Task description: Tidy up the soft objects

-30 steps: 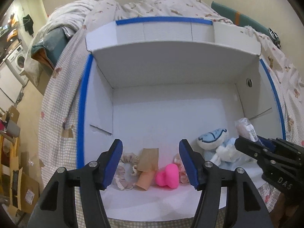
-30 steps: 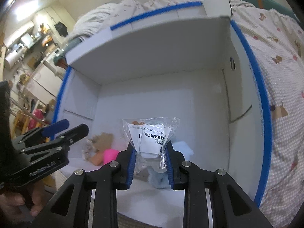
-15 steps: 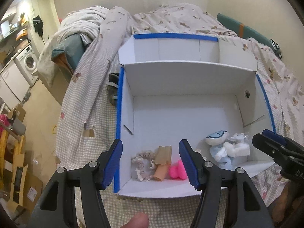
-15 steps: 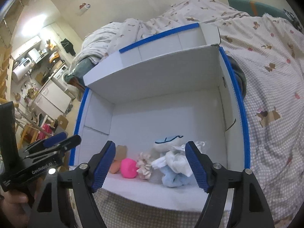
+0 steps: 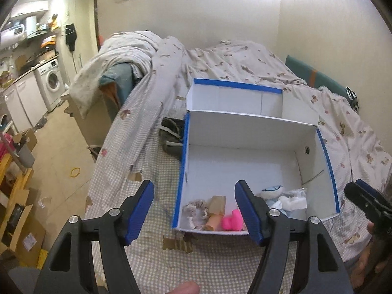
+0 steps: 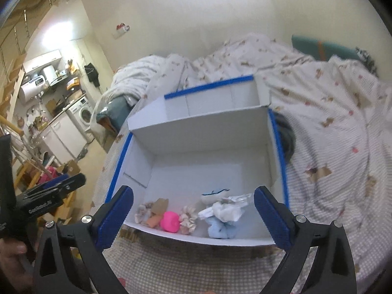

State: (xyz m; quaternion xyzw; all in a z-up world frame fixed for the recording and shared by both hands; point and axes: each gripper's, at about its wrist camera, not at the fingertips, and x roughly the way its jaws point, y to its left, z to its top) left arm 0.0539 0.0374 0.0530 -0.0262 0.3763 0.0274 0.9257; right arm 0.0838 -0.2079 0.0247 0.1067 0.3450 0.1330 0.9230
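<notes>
My right tool [image 6: 193, 218] fills the bottom of its own view with its blue pads spread to their widest and still opening, nothing between them; my left tool [image 5: 194, 212] sits low in its view, jaws also parting, likewise empty. Beyond both, in the middle of each frame, the white cardboard box with blue-taped edges [image 6: 279, 152] rests on the checked bedspread [image 6: 330, 196]. Along its near wall lie the soft things: a crinkled clear plastic packet with a white label [image 6: 232, 205] on top of a pale blue and white plush toy [image 6: 218, 227], a bright pink rounded squishy toy [image 6: 169, 221], a beige scrunchie [image 5: 196, 209] and a tan cloth piece [image 6: 159, 207]. The risk I see is that the packet only perches on the plush, so any nudge to the box, or a careless next reach, could slide it off or drag neighbours out of their row; the bed is soft, so the box itself could tip if I lean on it. A second ago the right tool was pinching that packet low inside the box; now it is released and both tools have pulled up and back, showing much more of the bed and room.
</notes>
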